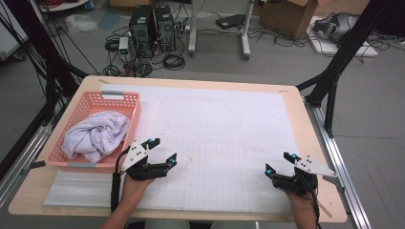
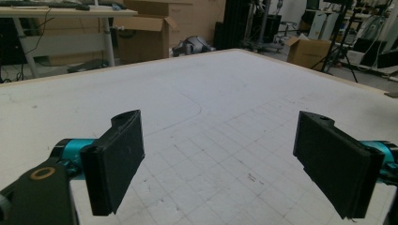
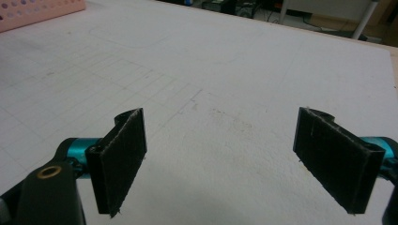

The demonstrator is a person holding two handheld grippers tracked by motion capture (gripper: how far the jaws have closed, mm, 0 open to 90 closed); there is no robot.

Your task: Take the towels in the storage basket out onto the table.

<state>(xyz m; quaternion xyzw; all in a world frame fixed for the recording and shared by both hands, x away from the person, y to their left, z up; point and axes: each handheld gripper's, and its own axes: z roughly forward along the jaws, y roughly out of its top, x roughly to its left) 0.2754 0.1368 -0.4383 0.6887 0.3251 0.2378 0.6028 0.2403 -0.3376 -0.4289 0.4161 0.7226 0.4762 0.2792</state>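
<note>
- At far left of the high view: pink basket (image 1: 135,110) on the table (image 1: 286,102), near its left edge, with a crumpled white cloth (image 1: 97,133) bundled inside, filling most of the near half.
- Just right of the basket's near corner: left gripper (image 1: 162,151), held low over the white gridded mat (image 1: 229,143), jaws spread wide, nothing between them; close to the basket yet apart from the cloth.
- In the left gripper view: same left gripper (image 2: 218,159), pads far apart, bare gridded mat between.
- Across the middle: open mat, faint drawn outlines and grid lines.
- Near the right front corner: right gripper (image 1: 280,162), jaws likewise wide and empty, well apart from basket and cloth.
- In the right gripper view: same right gripper (image 3: 219,159), gaping over the mat, the basket's rim at top left.
</note>
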